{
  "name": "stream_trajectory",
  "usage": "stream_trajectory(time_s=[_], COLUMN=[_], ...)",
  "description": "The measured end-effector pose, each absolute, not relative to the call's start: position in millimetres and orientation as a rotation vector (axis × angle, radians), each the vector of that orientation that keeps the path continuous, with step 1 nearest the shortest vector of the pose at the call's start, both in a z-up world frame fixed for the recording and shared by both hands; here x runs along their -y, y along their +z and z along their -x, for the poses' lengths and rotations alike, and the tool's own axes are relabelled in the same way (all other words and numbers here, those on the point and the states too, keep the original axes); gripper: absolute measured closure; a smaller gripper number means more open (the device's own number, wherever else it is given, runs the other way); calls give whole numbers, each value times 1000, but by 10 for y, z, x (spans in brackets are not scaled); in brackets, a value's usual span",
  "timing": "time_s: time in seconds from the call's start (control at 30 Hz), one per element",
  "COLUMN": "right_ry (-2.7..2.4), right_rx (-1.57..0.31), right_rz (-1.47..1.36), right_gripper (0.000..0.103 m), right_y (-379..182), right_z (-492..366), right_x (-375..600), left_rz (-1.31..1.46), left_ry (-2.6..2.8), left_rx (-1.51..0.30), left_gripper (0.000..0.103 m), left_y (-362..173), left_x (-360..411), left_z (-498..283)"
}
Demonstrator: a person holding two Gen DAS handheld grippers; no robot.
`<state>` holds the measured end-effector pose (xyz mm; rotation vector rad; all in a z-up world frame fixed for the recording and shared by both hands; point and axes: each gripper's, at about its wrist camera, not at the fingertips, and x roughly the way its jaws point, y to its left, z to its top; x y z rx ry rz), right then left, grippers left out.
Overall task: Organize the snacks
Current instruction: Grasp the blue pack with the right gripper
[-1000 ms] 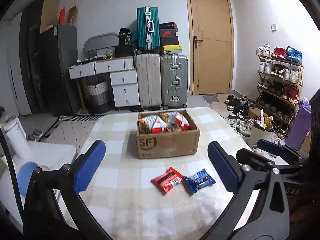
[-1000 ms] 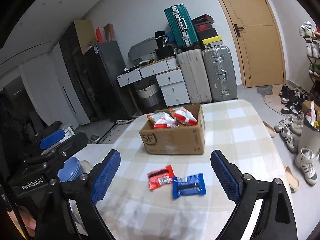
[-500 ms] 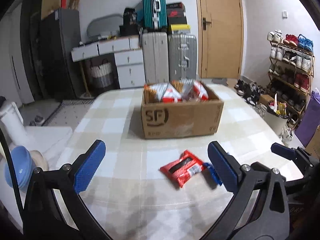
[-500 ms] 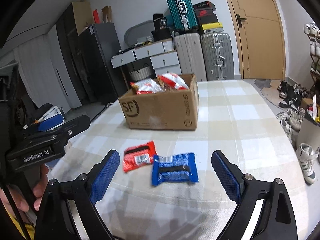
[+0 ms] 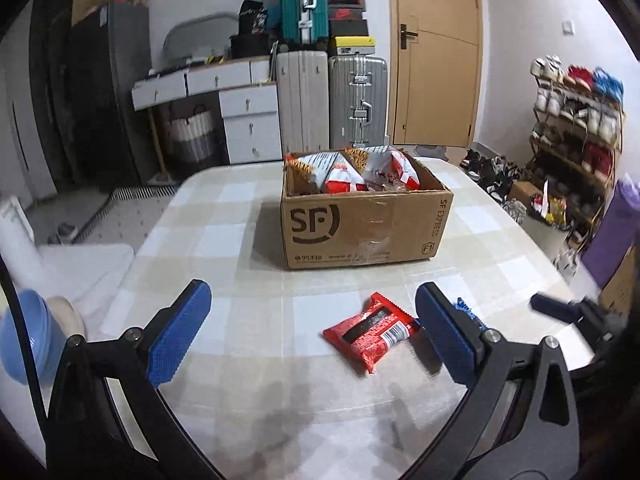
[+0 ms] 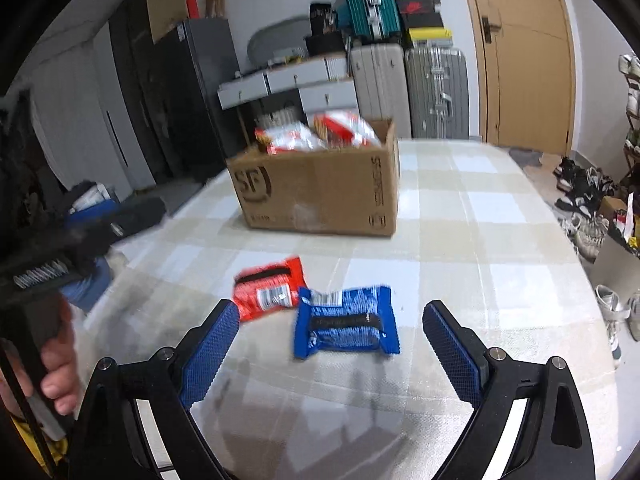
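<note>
A red snack packet (image 5: 370,332) (image 6: 269,293) and a blue snack packet (image 6: 347,322) lie side by side on the checked tablecloth. Behind them stands a brown cardboard box (image 5: 366,222) (image 6: 320,192) holding several red-and-white snack bags. My left gripper (image 5: 316,330) is open just above the cloth, the red packet lying between its fingers toward the right one, which hides most of the blue packet (image 5: 470,314). My right gripper (image 6: 332,346) is open, low over the blue packet, nothing touching its pads. A hand (image 6: 56,368) holds the left gripper.
The table (image 5: 224,208) is round-edged; its right edge drops to a floor with shoes and a shoe rack (image 5: 576,128). A blue bowl (image 5: 24,336) sits low at the left. Suitcases (image 5: 332,96), drawers and a door stand behind.
Both grippers have sunk toward the table and come closer to the two packets and the box, which look larger now. Jaws stayed wide.
</note>
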<state>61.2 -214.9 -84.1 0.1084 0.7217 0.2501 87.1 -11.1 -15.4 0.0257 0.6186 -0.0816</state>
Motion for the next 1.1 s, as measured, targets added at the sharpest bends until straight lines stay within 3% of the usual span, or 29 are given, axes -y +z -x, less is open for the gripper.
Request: stream_trajectory(time_s=[0.13,0.2,0.57,0.67,0.8,1.1], right_ry=[227,229,237,220,253,278], right_rx=[-840,-867,-973,-977,-968,-956], right_rz=[-80,-76,-16,66,92,-32], right_gripper=[10,21,22,30,55,67], right_y=[-1067,-1137,-1385,-1403,-1375,-1333], right_z=[-856,-942,-1255,-1254,-1180,-1104], right_x=[2104,2106,2024,1942,1931,2168], left_rz=[5,-27,36,15,-22,-52], left_ry=[-119,-145,-162,-161,-164,-174], left_rx=[-655,-696,-862,-892,-879,-866], left_gripper=[1,1,1,1,1,1], left_y=[-280,-430,-935,-1005,-1021,-994], left_x=[105,146,70,121,183,118], left_z=[-1042,-1216,-1790,-1818,-1816,-1771])
